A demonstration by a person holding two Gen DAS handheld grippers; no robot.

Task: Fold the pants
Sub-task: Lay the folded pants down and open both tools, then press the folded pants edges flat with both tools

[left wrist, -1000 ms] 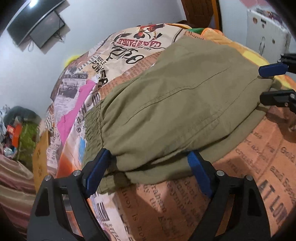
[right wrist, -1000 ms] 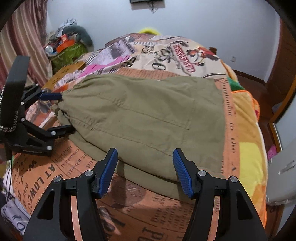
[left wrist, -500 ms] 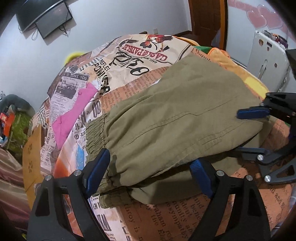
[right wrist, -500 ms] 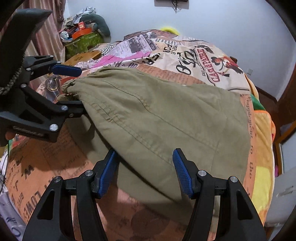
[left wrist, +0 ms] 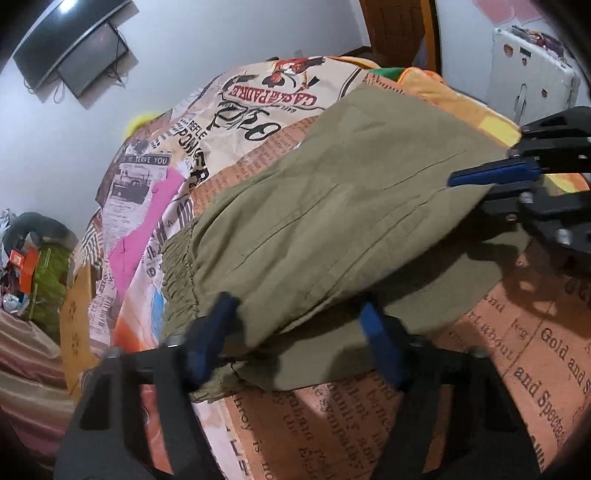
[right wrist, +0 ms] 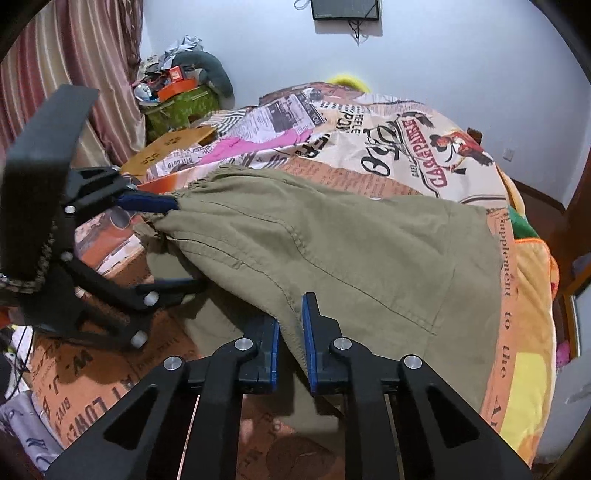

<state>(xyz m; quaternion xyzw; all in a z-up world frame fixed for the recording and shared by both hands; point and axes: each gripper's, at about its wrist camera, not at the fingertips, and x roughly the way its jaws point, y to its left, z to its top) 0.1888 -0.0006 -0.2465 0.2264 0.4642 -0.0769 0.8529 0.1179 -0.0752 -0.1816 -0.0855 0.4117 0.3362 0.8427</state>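
Note:
Olive-green pants (left wrist: 332, 221) lie folded on a bed with a newspaper-print cover (left wrist: 258, 110); they also show in the right wrist view (right wrist: 351, 251). My left gripper (left wrist: 299, 328) is open, its blue fingers on either side of the upper layer's near edge by the elastic waistband. It shows at the left of the right wrist view (right wrist: 177, 243). My right gripper (right wrist: 290, 332) is shut on the fold's near edge, lifting it slightly. It shows at the right of the left wrist view (left wrist: 484, 188).
A wall-mounted screen (left wrist: 74, 62) hangs behind the bed. A cluttered pile with a green box (right wrist: 181, 107) and striped curtains (right wrist: 74, 74) stand by the bed's far side. A white cabinet (left wrist: 532, 88) and a wooden door (left wrist: 399, 26) are beyond it.
My right gripper has closed on the pants' edge and raised it. My left gripper stays open around the waistband-side edge and has moved closer in.

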